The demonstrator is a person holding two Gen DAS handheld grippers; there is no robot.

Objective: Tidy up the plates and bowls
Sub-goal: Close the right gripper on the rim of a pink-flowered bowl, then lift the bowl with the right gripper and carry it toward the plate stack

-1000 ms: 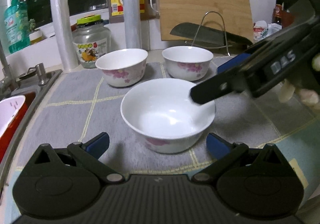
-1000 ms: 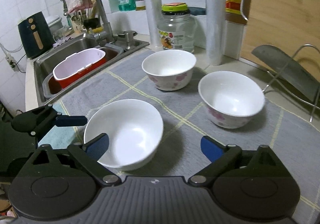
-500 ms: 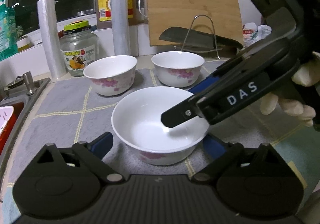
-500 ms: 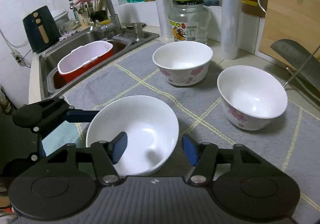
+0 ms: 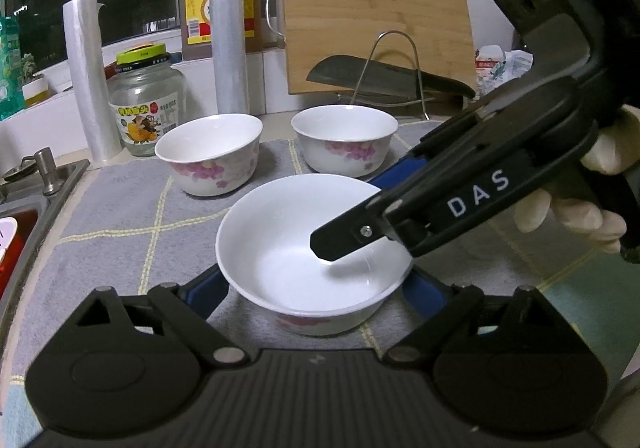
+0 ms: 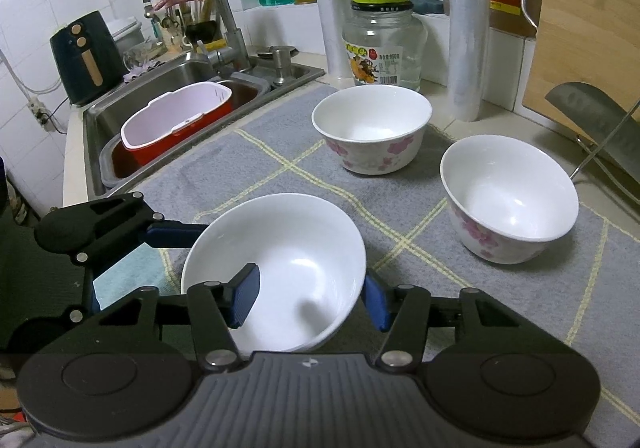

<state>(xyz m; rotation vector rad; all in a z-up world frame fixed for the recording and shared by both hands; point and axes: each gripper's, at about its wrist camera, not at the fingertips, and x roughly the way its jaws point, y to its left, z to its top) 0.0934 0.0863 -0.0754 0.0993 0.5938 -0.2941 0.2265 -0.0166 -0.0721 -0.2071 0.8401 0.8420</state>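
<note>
I've got the near bowl [image 6: 276, 268] sitting on the grey mat [image 6: 304, 176] at the front of the counter, closest to me, with two more flowered bowls behind it: one [image 6: 372, 126] toward the back edge by the glass jar [image 6: 382, 48], the other [image 6: 508, 196] off to the right near the knife rack.

My right hand-held gripper [image 6: 308, 302] is clamped on the near bowl's rim, one blue pad inside the wall, one outside. It has just closed down onto it.

My left hand-held gripper [image 5: 316, 292] straddles the same bowl from the other side. Its jaws have just been closing, with the bowl between them. The pads sit right against the outer wall, but I can't tell whether they actually press.

Here's my worry. A rim pinch on glazed porcelain is a thin hold. If I lift on the right alone, the bowl could swing down off the pads or slip out, and chip on landing.

Two grippers on one bowl is also risky. If I move them out of step, they pull against each other and the bowl twists free.

Stacking it into a rear bowl, I could clip that bowl's rim and nudge it toward the sink [image 6: 168, 84] edge on the left.
</note>
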